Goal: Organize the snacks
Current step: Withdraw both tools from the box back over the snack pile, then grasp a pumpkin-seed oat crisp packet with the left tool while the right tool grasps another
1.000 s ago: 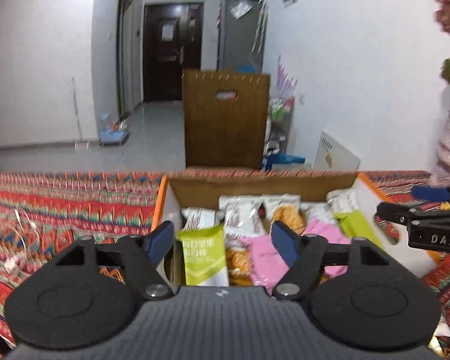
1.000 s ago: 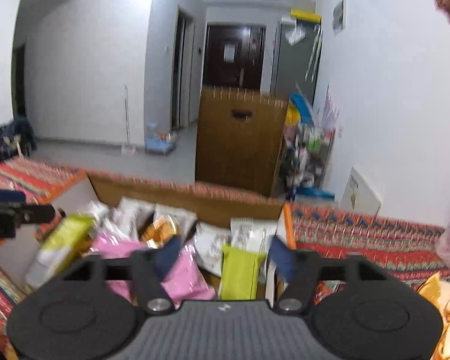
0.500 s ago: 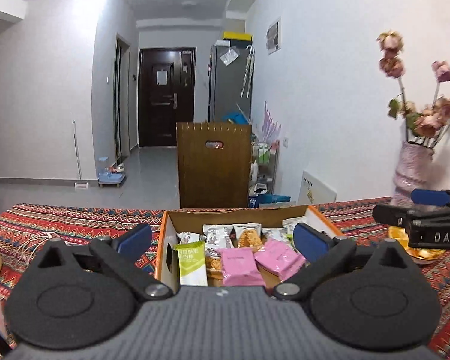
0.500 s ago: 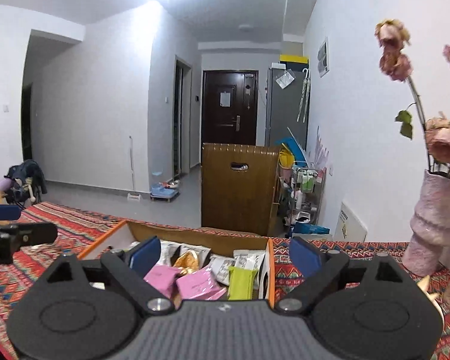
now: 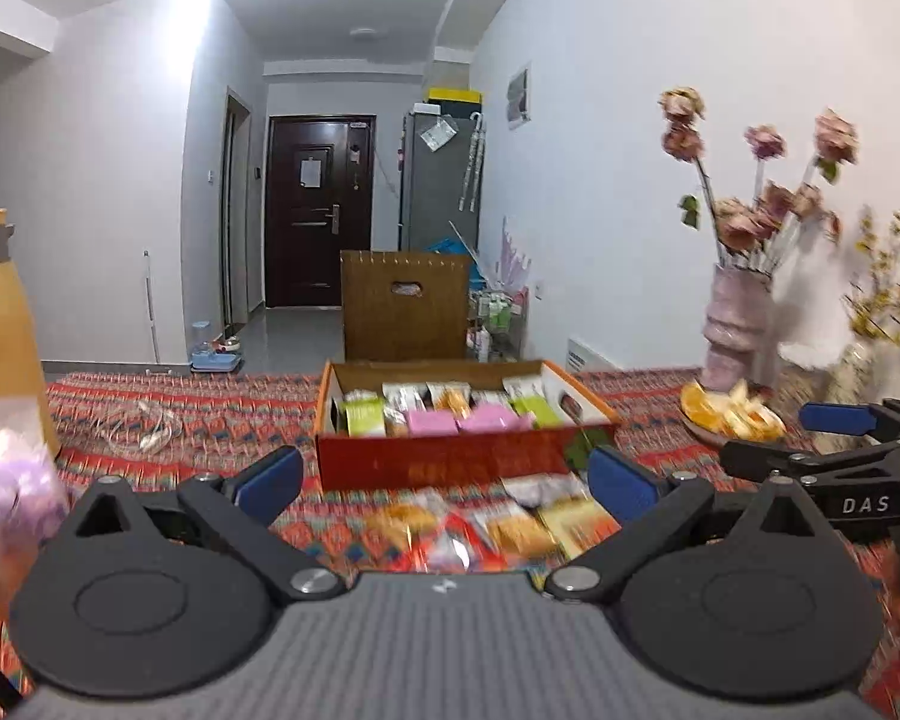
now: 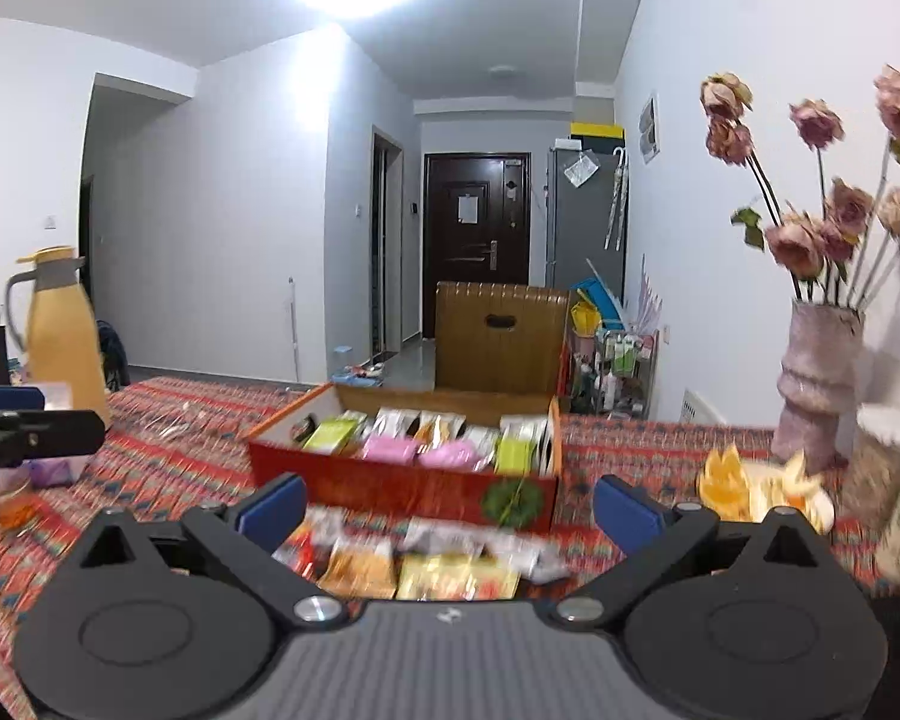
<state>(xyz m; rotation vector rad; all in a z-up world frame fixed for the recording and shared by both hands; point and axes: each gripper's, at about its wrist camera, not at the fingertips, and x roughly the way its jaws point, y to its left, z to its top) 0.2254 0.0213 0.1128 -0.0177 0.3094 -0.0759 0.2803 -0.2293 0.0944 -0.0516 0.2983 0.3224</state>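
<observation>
now both grippers hang empty: left gripper (image 5: 444, 477) fully spread, right gripper (image 6: 447, 504) opening, nothing between its fingers. loose snacks (image 6: 414, 561) lie on the bench just ahead, below both, in a row running left-right before the box (image 6: 402, 483); neither hand looks nearer.

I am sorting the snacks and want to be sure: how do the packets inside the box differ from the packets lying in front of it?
The packets in the box stand side by side in neat rows; the loose packets lie flat in a scattered heap on the tablecloth. The boxed ones show green, pink and white wrappers; the loose ones look mostly orange, yellow and red, though blurred. Both are small sealed snack packets.
</observation>
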